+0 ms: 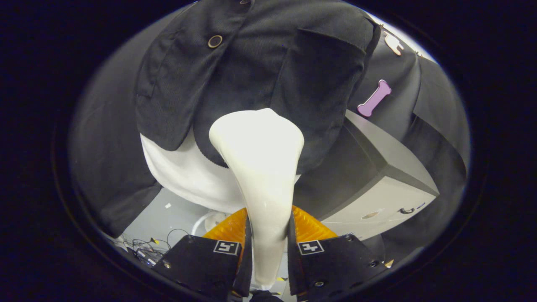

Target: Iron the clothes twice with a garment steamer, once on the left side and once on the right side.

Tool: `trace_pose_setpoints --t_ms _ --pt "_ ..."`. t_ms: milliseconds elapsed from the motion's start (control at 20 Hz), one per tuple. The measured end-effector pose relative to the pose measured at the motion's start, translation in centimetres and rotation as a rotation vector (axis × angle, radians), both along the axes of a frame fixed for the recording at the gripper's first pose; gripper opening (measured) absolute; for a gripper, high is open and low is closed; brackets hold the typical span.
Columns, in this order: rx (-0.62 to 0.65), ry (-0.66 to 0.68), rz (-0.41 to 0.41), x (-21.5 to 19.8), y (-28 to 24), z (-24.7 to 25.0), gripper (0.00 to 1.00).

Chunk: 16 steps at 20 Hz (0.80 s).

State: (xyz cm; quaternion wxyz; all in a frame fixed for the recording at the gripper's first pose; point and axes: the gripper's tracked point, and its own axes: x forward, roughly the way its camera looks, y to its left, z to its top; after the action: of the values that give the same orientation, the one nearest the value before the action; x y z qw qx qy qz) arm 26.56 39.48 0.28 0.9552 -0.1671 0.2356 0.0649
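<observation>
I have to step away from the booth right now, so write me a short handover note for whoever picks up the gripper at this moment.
Gripper: shut on the garment steamer, both fingers pressing its white handle, which runs up between them.
Steamer head: up at the lower front of the black jacket, near the hem and just beside the patch pocket; whether it touches the cloth cannot be told.
The jacket hangs over a white shirt, whose hem shows below it. A grey cabinet stands beside the clothes.
Done: steamer picked up and brought to the garment.
Left: this one view cannot show how many passes are finished; confirm, then complete left and right.
</observation>
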Motion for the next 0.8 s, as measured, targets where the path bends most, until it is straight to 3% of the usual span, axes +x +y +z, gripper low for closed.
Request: trace_pose_setpoints --t_ms 350,800 --pt "0.086 -0.002 0.039 -1.2 -0.3 1.4 0.37" --pt "0.285 -0.187 0.167 -6.8 -1.0 16.3 0.37"
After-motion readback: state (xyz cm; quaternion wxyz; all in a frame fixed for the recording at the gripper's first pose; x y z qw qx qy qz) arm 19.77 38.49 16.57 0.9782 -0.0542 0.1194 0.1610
